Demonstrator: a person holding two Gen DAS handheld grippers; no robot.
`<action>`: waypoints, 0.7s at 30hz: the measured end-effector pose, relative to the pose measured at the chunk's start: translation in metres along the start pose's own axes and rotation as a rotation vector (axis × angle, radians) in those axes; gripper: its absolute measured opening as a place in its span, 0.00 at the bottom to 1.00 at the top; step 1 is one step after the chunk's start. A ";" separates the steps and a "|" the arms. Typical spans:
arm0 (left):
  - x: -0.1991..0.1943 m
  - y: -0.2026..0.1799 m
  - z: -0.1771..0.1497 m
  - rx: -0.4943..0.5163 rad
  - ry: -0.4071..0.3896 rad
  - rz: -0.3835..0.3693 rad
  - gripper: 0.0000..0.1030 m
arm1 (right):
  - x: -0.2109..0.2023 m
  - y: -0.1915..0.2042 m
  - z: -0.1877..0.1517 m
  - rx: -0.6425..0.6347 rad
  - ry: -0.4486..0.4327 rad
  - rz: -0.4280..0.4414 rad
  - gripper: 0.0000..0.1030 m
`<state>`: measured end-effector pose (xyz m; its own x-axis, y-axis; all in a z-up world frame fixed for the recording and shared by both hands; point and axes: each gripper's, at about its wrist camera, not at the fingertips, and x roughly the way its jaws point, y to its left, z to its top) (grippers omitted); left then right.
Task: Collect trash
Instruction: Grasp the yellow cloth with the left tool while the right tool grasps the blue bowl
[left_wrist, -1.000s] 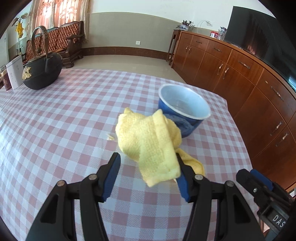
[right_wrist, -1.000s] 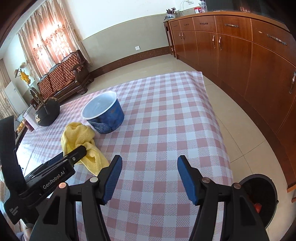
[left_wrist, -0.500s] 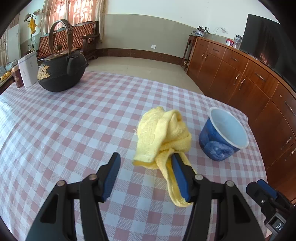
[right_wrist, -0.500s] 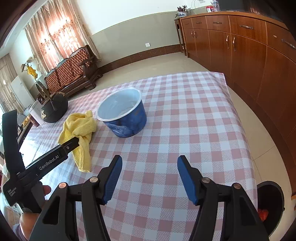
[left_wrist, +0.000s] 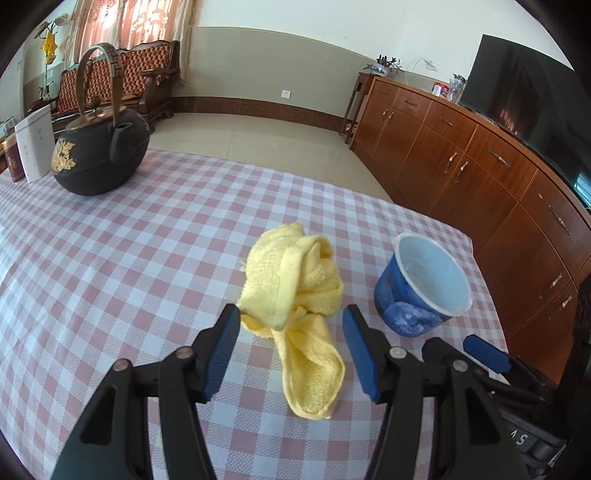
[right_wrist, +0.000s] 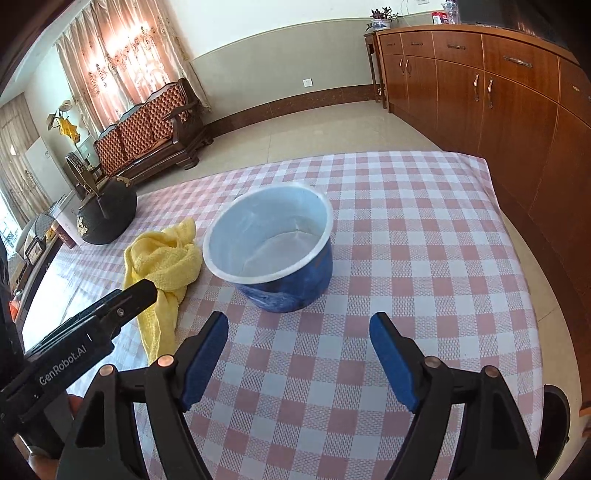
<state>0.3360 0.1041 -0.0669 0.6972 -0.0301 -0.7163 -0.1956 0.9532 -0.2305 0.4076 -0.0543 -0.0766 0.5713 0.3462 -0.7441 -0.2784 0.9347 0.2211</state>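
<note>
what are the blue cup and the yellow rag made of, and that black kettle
Blue cup: likely thin plastic or coated paper, with a glossy white inside and rolled rim.
Yellow rag: soft woven cloth, with a looped, crumpled texture.
Black kettle: probably cast iron, matte and dark with gold relief.

Checked table (left_wrist: 110, 258): cloth (left_wrist: 295, 295), cup (left_wrist: 424, 291), teapot (left_wrist: 99, 158)

Ahead of the right gripper (right_wrist: 298, 360), whose jaws are opening with nothing between them, bare checked tablecloth (right_wrist: 424, 236) runs up to the blue bowl (right_wrist: 273, 251), which blocks the straight path. Right of the bowl the cloth is clear to the table edge. Left of it the yellow towel (right_wrist: 162, 258) and the left gripper (left_wrist: 290, 345) crowd the way; the black teapot (right_wrist: 107, 214) stands beyond
</note>
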 end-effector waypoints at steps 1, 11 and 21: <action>0.004 -0.001 0.001 0.001 0.002 0.007 0.59 | 0.001 0.000 0.001 0.000 0.001 0.001 0.78; 0.027 0.011 0.012 -0.002 0.009 0.065 0.59 | 0.021 0.008 0.012 -0.016 0.013 0.002 0.79; 0.030 0.025 0.013 -0.018 0.030 0.035 0.59 | 0.043 0.015 0.031 -0.019 0.011 -0.014 0.79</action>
<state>0.3607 0.1312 -0.0858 0.6690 -0.0064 -0.7433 -0.2317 0.9484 -0.2167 0.4513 -0.0230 -0.0857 0.5668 0.3326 -0.7537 -0.2855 0.9375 0.1989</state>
